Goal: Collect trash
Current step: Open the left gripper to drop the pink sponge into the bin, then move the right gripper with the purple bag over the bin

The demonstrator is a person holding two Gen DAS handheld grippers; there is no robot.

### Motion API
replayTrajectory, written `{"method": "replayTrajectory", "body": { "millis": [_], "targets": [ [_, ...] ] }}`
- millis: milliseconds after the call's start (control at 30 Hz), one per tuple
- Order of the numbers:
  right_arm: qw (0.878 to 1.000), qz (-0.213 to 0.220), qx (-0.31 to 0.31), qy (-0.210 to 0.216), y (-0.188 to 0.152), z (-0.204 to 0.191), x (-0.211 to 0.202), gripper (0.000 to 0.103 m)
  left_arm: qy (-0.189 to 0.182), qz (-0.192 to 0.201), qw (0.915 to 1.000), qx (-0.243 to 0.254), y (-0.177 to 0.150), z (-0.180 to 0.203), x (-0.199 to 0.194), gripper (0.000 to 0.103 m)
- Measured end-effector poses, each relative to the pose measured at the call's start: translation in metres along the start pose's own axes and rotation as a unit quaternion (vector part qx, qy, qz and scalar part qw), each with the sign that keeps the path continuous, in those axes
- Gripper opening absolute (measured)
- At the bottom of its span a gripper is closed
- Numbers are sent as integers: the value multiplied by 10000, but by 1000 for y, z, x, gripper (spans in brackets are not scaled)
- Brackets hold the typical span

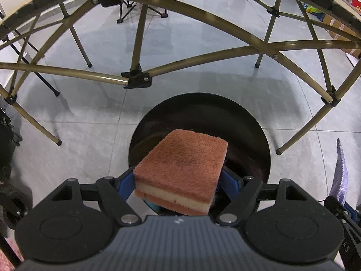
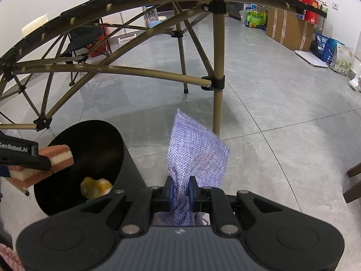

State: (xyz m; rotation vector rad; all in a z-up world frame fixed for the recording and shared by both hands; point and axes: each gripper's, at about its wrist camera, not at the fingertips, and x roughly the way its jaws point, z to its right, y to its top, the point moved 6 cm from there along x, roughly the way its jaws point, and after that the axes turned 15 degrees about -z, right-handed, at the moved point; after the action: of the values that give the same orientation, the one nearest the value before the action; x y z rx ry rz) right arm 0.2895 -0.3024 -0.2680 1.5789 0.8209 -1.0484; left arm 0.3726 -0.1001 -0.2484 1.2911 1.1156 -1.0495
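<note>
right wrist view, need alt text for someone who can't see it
The right gripper pinches a purple mesh cloth between its fingers above a grey tiled floor. To the left, the left gripper holds a brown and cream sponge over an open black bin with a yellow scrap inside, near a folding table frame.

brown sponge (image 1: 180,169) over black bin (image 1: 252,122), purple cloth (image 2: 196,155)

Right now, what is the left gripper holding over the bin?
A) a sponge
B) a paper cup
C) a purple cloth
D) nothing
A: the left gripper is shut on the sponge, held above the open black bin; the purple cloth is in the right gripper.
</note>
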Motion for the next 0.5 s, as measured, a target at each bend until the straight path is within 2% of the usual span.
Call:
{"method": "replayTrajectory", "body": {
  "millis": [200,300,333,367,500],
  "targets": [
    [10000,-35,8,-17,1,0,4,12,-23,-46,10000,30,5,5,4,79],
    [10000,-56,26,-30,1,1,5,12,-31,-41,10000,45,7,7,4,87],
    [10000,-60,29,-32,2,1,6,12,-52,-30,10000,52,7,7,3,97],
    [10000,-64,32,-36,2,1,6,12,-41,-10,10000,52,8,7,2,103],
    [9999,-89,38,-48,3,1,8,12,-11,-3,10000,66,8,8,1,103]
  ]
}}
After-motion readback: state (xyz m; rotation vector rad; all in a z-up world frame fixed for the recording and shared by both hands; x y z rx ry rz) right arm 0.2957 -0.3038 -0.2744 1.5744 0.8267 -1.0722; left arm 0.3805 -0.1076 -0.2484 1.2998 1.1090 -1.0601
